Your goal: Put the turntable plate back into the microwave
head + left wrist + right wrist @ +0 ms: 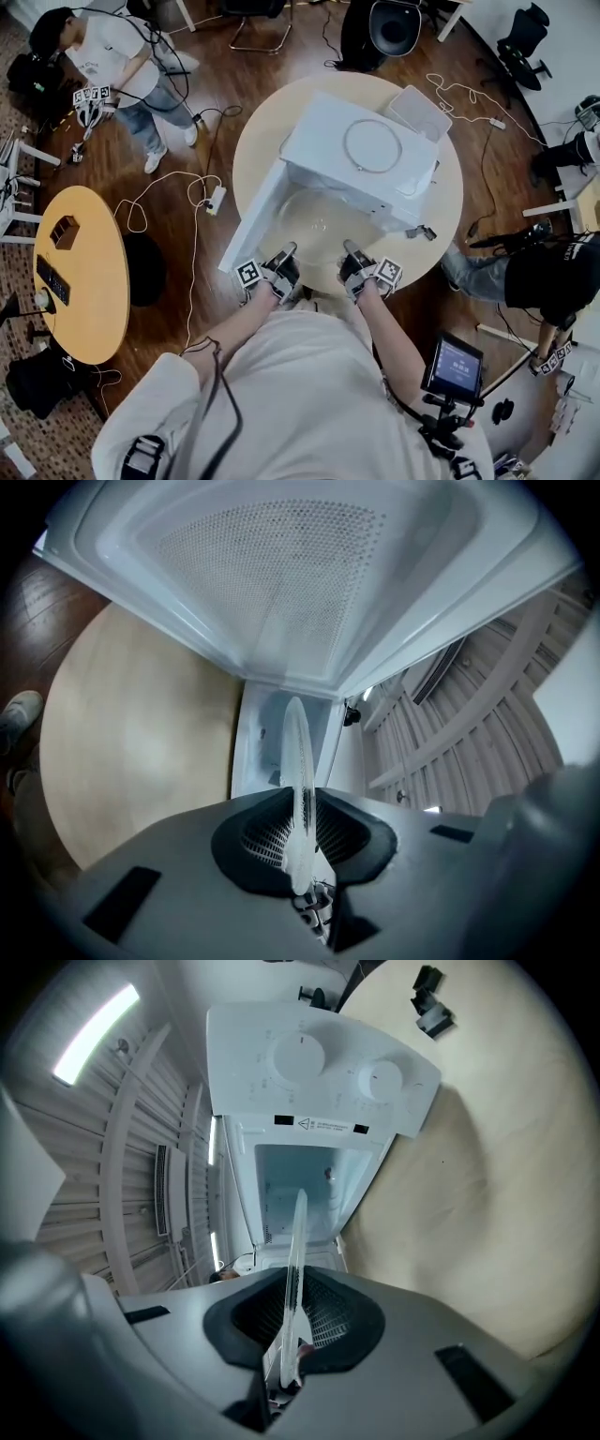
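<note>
Insertion step. Our left gripper (287,253) and right gripper (351,251) are each clamped on the near rim of the glass turntable plate (319,223), which sits at the open microwave (361,141) mouth. Next, we judge: slide it in evenly and seat it centred.

Left claw (284,255), right claw (350,251) side by side, each clamped on turntable plate (314,223) rim.

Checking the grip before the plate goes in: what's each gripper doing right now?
Left gripper: closed on the rim of the turntable plate.
Right gripper: closed on the same plate's rim.
</note>
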Motion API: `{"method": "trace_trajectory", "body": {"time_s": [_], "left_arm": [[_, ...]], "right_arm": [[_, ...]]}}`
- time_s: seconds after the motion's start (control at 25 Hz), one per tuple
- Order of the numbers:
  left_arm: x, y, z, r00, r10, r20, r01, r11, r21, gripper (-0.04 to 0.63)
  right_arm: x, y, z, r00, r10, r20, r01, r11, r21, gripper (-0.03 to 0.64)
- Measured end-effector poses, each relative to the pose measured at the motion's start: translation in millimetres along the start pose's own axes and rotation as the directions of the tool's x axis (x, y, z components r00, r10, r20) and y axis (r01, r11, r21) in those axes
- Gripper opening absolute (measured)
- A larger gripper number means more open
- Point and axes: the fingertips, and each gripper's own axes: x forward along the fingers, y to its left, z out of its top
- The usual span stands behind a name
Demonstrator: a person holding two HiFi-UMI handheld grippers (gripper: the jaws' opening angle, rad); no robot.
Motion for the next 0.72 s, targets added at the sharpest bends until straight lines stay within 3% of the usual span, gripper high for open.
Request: {"method": "trace_trajectory", "body": {"time_s": [0.24,0.48,0.72], "left_arm": [[0.8,4.4,1.1,1.0,0.022,0.017,-0.021,0.998,-0.055,0.054],[4.8,8.2,3.0,0.998,0.054,0.04,-0.051,0.995,-0.088,0.054],[12.8,-0.5,6.9,0.997,0.056,0.061,-0.055,0.998,-0.023,0.054]], "right_arm": [[-7.3,5.9,-1.4,0.998,-0.013,0.069,0.009,0.999,0.054,0.038],[-13.1,8.4,-2.3,0.992,-0.013,0.128,0.007,0.999,0.046,0.038],[-11.5,18.1,0.9,0.989,0.046,0.142,-0.048,0.999,0.011,0.04]]}}
